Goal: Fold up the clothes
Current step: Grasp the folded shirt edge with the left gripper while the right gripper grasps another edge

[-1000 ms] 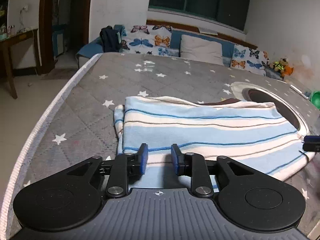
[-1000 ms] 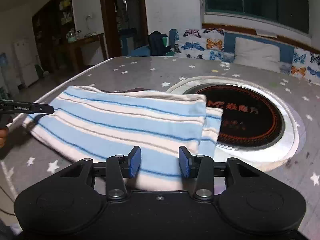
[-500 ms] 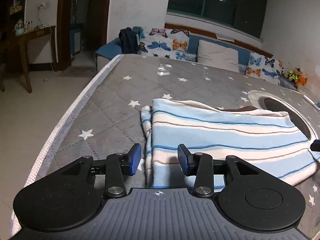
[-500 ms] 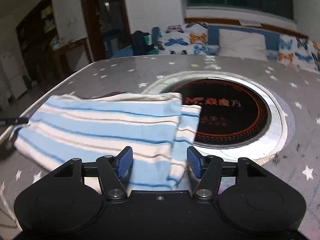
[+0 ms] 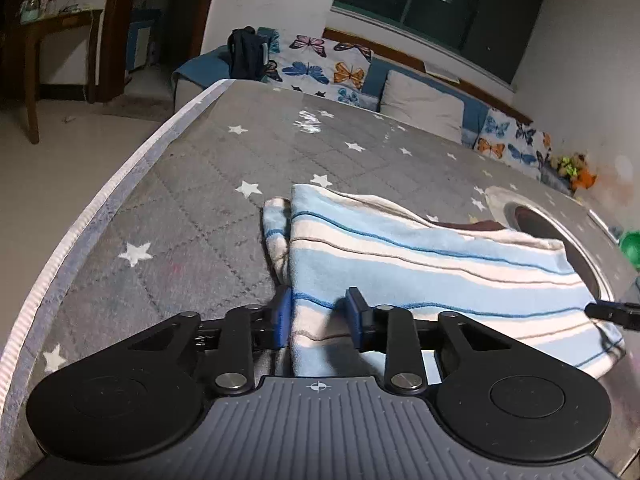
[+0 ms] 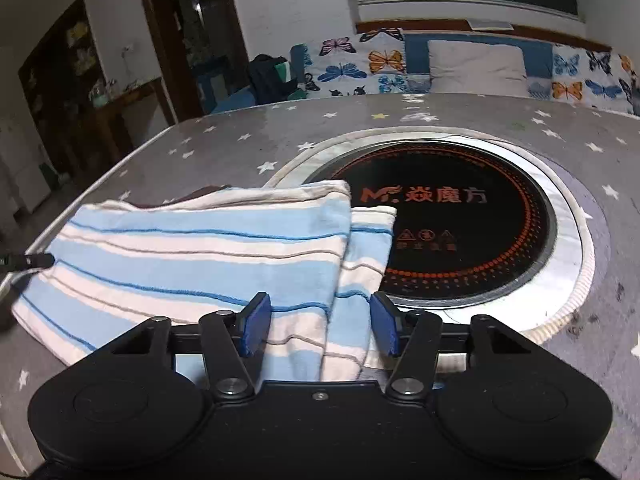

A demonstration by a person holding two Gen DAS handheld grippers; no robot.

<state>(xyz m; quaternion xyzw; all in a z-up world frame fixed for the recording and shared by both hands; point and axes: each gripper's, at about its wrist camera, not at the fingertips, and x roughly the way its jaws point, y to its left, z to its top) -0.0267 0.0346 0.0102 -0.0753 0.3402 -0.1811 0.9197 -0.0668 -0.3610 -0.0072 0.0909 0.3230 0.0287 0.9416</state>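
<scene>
A folded blue-and-white striped garment (image 5: 420, 264) lies on the grey star-patterned table (image 5: 192, 208). My left gripper (image 5: 320, 320) is open, its blue pads either side of the garment's near left corner. In the right wrist view the garment (image 6: 200, 248) lies left of centre, its right end overlapping the round cooktop. My right gripper (image 6: 322, 330) is open wide around the garment's near right edge. Each gripper's tip shows at the edge of the other's view.
A round black induction cooktop (image 6: 460, 224) with a metal ring is set into the table. A sofa with butterfly cushions (image 5: 332, 64) stands behind the table. A green object (image 5: 632, 244) sits at the far right. The table's left edge (image 5: 80, 240) drops to the floor.
Both grippers have opened wider and shifted towards the garment's ends. The left gripper moved to the left corner, the right gripper to the right edge.
</scene>
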